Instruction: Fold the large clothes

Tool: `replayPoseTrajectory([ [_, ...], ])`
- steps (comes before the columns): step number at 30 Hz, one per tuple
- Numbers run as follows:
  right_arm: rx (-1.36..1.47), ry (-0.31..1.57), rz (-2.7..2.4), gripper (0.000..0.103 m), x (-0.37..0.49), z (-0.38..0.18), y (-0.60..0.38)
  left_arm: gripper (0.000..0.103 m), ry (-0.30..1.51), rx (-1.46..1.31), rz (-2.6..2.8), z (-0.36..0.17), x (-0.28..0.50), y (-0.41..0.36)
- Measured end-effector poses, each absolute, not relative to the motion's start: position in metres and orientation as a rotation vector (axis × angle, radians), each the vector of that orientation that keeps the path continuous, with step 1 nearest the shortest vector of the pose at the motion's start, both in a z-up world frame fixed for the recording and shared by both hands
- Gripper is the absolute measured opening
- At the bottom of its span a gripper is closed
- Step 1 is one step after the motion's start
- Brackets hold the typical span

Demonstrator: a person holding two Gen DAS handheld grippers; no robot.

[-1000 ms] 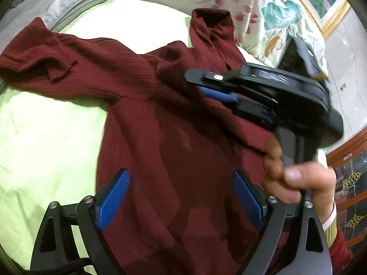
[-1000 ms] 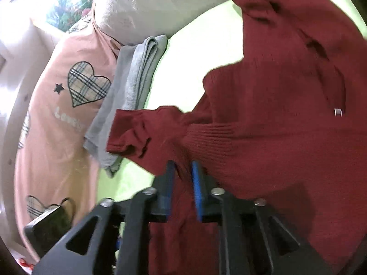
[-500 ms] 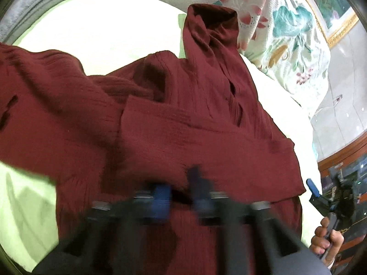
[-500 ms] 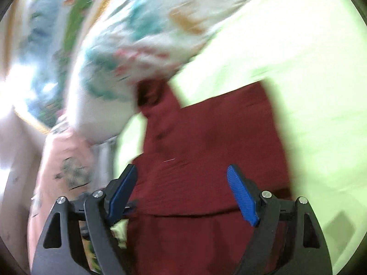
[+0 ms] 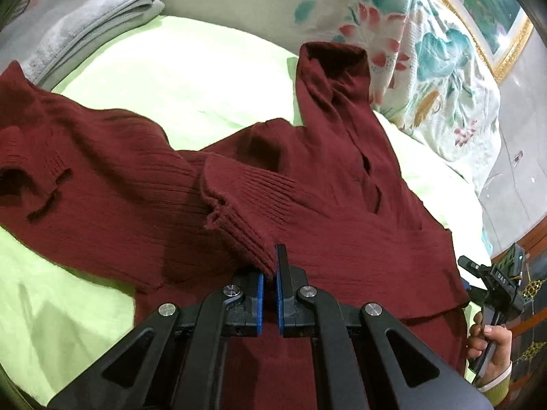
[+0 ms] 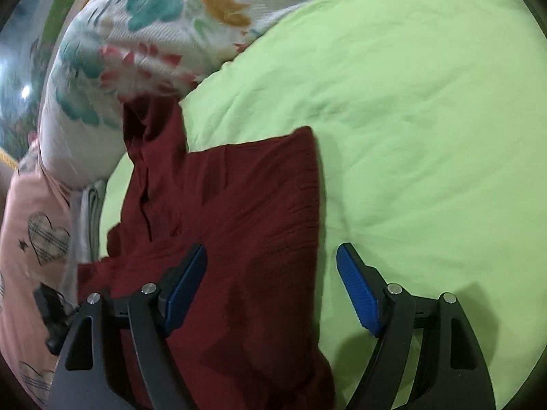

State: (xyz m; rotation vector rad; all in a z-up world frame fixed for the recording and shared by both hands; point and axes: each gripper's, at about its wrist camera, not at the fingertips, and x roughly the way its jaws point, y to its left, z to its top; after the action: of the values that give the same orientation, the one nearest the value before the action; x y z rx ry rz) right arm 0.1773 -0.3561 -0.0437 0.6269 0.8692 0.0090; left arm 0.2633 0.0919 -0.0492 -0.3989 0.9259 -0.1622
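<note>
A dark red knitted sweater (image 5: 342, 212) lies on a light green bed sheet (image 5: 191, 78). My left gripper (image 5: 270, 273) is shut on the ribbed cuff (image 5: 246, 218) of one sleeve, held over the sweater's body. The other sleeve (image 5: 335, 78) stretches toward the floral pillow. My right gripper (image 6: 270, 287) is open and empty, low over the sweater's right edge (image 6: 239, 205), one finger over the cloth, the other over the sheet. It also shows in the left wrist view (image 5: 492, 283) at the far right, held by a hand.
A floral pillow (image 5: 410, 41) lies at the bed's head. Folded grey cloth (image 5: 85, 20) lies at the far left. A pink pillow with plaid hearts (image 6: 37, 239) sits beside it. A wooden cabinet (image 5: 533, 239) stands right of the bed.
My right gripper let go of the sleeve, opened and pulled away to the sweater's right edge. My left gripper shut on the sleeve cuff and holds it over the sweater's body.
</note>
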Motion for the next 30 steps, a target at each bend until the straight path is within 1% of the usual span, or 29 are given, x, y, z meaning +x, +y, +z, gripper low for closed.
replayPoseTrajectory([
  [1,0.611,0.872,0.017,0.059,0.18,-0.044,-0.354,0.004,0.932,-0.384,-0.169,-0.05,0.264,0.089],
  [2,0.607,0.89,0.022,0.014,0.181,-0.046,-0.354,0.004,0.933,-0.373,-0.172,-0.05,0.263,0.088],
  [3,0.616,0.92,0.024,0.008,0.183,-0.05,-0.355,0.004,0.934,-0.356,-0.18,-0.048,0.262,0.083],
  [7,0.578,0.88,-0.026,0.008,0.174,-0.036,-0.371,0.004,0.914,-0.33,-0.239,-0.038,0.257,0.069],
  [10,0.563,0.945,-0.053,0.01,0.18,-0.048,-0.371,0.004,0.925,-0.298,-0.222,-0.043,0.26,0.062],
  [11,0.562,0.94,-0.065,0.011,0.178,-0.047,-0.37,0.004,0.933,-0.3,-0.217,-0.046,0.262,0.063],
  [12,0.551,0.923,-0.087,0.016,0.174,-0.041,-0.367,0.004,0.942,-0.306,-0.215,-0.049,0.262,0.065],
  [14,0.502,0.844,-0.145,0.016,0.159,-0.018,-0.356,0.006,0.946,-0.317,-0.22,-0.051,0.261,0.069],
  [16,0.471,0.769,-0.082,0.016,0.146,-0.001,-0.333,0.009,0.951,-0.33,-0.219,-0.053,0.258,0.074],
  [18,0.465,0.809,0.018,0.025,0.146,-0.007,-0.31,0.012,0.952,-0.345,-0.219,-0.053,0.252,0.077],
  [20,0.503,0.925,0.053,0.027,0.15,-0.032,-0.3,0.017,0.943,-0.341,-0.205,-0.049,0.244,0.083],
  [21,0.515,0.967,0.035,0.027,0.15,-0.042,-0.3,0.018,0.934,-0.328,-0.184,-0.046,0.237,0.089],
  [22,0.533,0.986,0.018,0.027,0.149,-0.05,-0.301,0.02,0.924,-0.31,-0.158,-0.042,0.23,0.097],
  [24,0.545,0.948,0.012,0.028,0.141,-0.044,-0.3,0.028,0.902,-0.283,-0.103,-0.034,0.218,0.116],
  [25,0.546,0.941,0.011,0.031,0.138,-0.04,-0.298,0.038,0.886,-0.27,-0.065,-0.029,0.213,0.129],
  [26,0.554,0.921,0.031,0.039,0.133,-0.033,-0.295,0.048,0.875,-0.262,-0.04,-0.025,0.21,0.138],
  [27,0.559,0.904,0.052,0.046,0.129,-0.027,-0.292,0.051,0.859,-0.248,0.0,-0.021,0.207,0.152],
  [28,0.559,0.882,0.079,0.049,0.122,-0.021,-0.287,0.056,0.852,-0.24,0.025,-0.019,0.206,0.163],
  [29,0.55,0.872,0.101,0.053,0.117,-0.015,-0.281,0.059,0.849,-0.235,0.05,-0.016,0.206,0.174],
  [30,0.545,0.873,0.119,0.053,0.113,-0.012,-0.275,0.06,0.849,-0.236,0.076,-0.015,0.206,0.185],
])
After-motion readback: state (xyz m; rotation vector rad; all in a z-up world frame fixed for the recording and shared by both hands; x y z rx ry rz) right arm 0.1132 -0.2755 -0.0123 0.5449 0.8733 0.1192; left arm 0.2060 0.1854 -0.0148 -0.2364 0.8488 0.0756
